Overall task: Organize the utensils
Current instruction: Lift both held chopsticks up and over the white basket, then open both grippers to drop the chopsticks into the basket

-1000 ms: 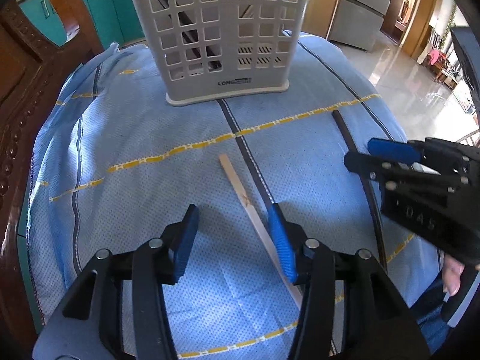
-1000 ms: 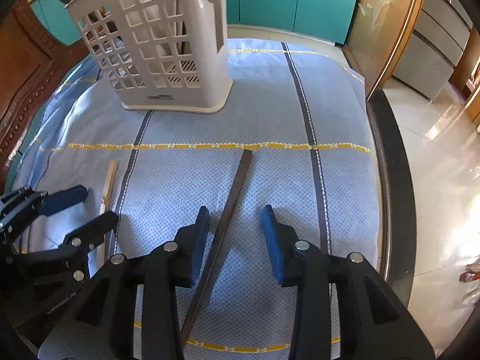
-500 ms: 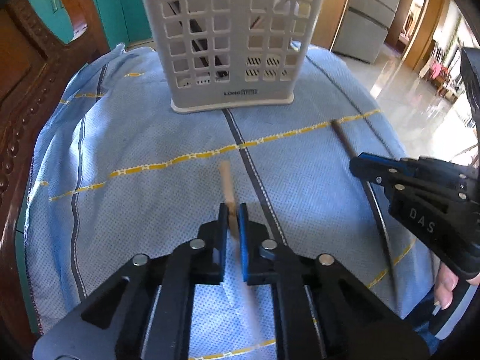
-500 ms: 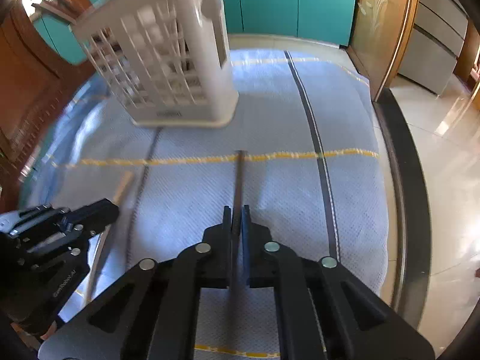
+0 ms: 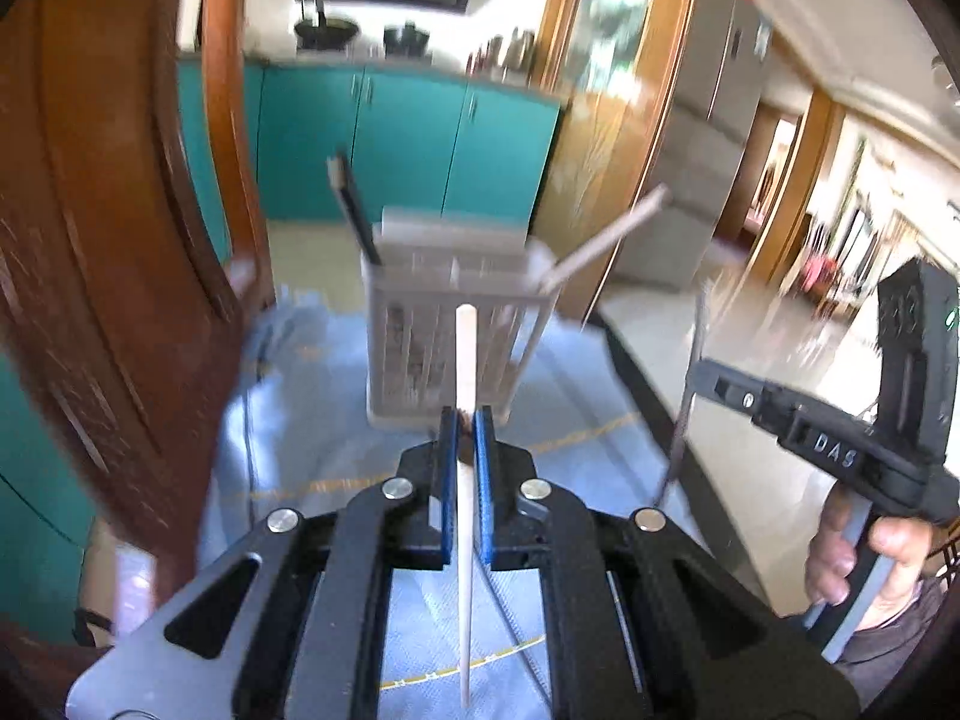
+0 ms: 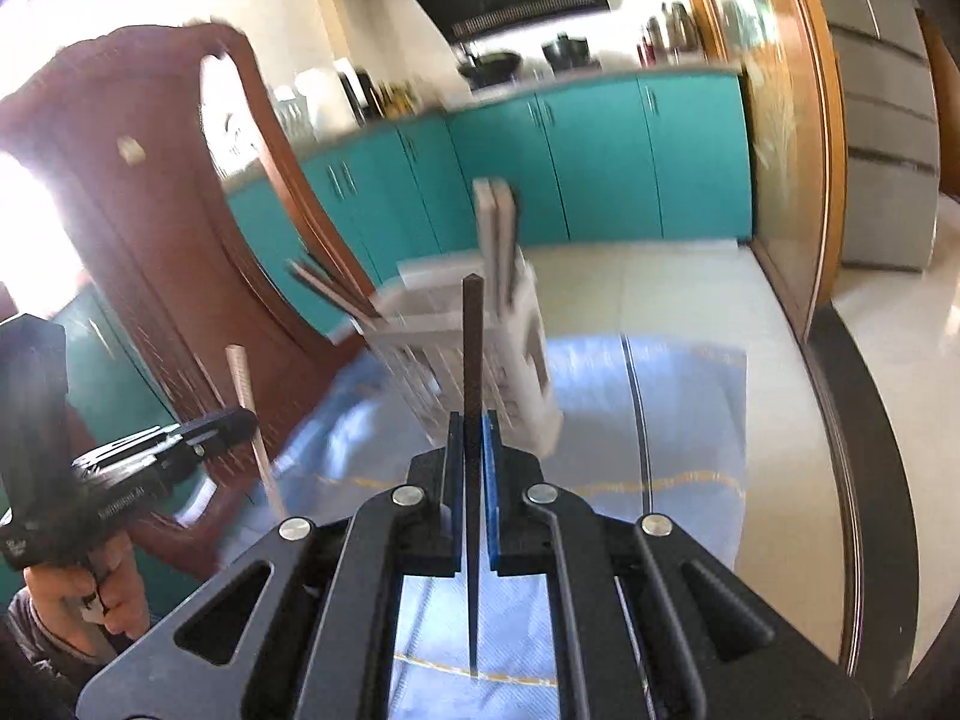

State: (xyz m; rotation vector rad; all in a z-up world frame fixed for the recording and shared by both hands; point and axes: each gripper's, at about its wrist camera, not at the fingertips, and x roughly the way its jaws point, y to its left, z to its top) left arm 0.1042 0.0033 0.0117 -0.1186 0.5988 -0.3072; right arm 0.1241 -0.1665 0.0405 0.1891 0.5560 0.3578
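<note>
Utensil basket (image 5: 447, 336) holds dark (image 5: 354, 210) and pale sticks (image 5: 606, 240).

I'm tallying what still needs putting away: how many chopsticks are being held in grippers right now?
2. A pale chopstick is clamped in the left gripper; a dark chopstick is clamped in the right gripper. Others already stand in the white basket.

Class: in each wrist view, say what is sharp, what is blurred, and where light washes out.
Left wrist: left gripper and pale chopstick sharp, basket smeared. Right wrist: right gripper and dark chopstick sharp, left edge washed out.
</note>
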